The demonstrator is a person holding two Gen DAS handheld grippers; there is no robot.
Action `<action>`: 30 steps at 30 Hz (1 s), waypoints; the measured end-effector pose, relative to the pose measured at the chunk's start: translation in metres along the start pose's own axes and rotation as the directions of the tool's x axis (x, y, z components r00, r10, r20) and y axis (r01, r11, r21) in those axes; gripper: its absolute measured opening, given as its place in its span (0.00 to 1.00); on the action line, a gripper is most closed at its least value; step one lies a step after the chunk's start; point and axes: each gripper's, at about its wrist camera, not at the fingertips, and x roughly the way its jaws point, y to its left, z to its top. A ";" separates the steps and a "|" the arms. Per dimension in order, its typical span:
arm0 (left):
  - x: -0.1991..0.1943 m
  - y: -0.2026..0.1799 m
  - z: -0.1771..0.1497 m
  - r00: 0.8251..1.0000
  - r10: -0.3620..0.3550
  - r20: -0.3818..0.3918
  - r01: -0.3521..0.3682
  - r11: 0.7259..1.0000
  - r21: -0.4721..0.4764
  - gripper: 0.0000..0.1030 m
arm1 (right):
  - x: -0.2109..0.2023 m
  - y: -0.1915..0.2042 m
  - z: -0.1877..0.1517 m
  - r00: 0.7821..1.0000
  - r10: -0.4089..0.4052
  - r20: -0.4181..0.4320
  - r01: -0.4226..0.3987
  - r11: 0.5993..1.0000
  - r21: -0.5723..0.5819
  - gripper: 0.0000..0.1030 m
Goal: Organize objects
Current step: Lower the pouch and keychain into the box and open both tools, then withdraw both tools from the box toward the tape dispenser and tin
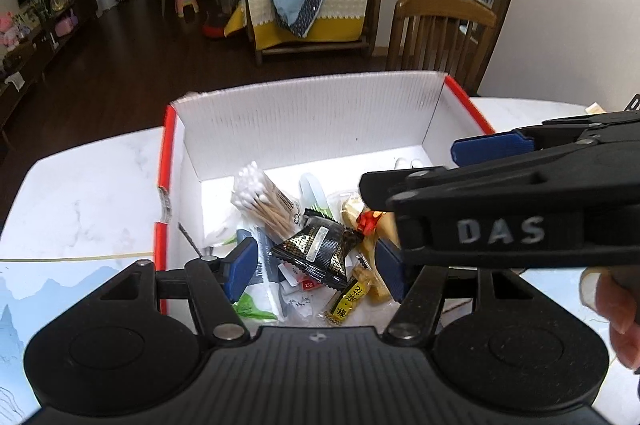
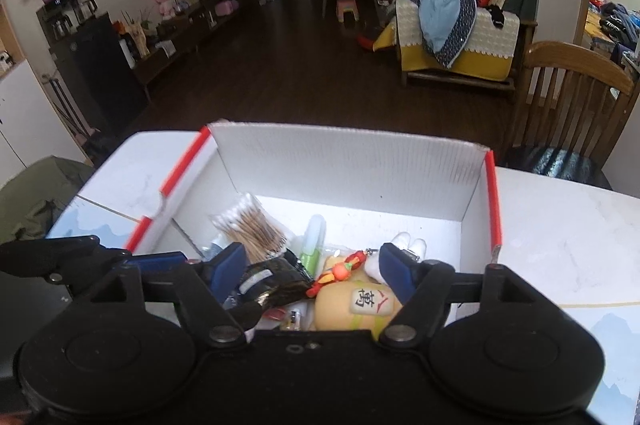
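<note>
Both grippers hang over the white box (image 1: 304, 121) with jaws apart and nothing between the pads. Below the left gripper (image 1: 316, 267) lie a black sachet (image 1: 320, 251) and, just ahead, cotton swabs (image 1: 264, 199). Under the right gripper (image 2: 310, 269) sits a yellow plush toy (image 2: 360, 305), left of it the same sachet.
</note>
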 end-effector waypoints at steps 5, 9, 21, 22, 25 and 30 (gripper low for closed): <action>-0.022 0.001 -0.003 0.999 -0.008 0.035 0.008 1.000 -0.015 0.62 | -0.025 0.004 -0.001 0.999 0.009 0.031 -0.009 1.000 -0.005 0.77; -0.039 0.000 -0.005 0.998 -0.010 0.059 0.011 1.000 -0.015 0.62 | -0.044 0.006 -0.004 0.999 0.014 0.053 -0.014 1.000 -0.001 0.83; -0.091 -0.001 -0.023 0.991 -0.072 0.112 0.076 0.997 -0.029 0.71 | -0.106 0.020 -0.023 0.989 0.091 0.119 -0.087 0.996 -0.032 0.91; -0.095 -0.001 -0.025 0.990 -0.075 0.117 0.079 0.996 -0.030 0.71 | -0.112 0.021 -0.025 0.987 0.100 0.125 -0.096 0.995 -0.037 0.92; -0.107 0.000 -0.030 0.987 -0.088 0.131 0.093 0.995 -0.032 0.71 | -0.127 0.027 -0.034 0.982 0.116 0.151 -0.109 0.992 -0.056 0.97; -0.127 0.001 -0.040 0.984 -0.081 0.157 0.086 0.996 -0.025 0.76 | -0.147 0.037 -0.050 0.972 0.149 0.180 -0.137 0.987 -0.078 0.99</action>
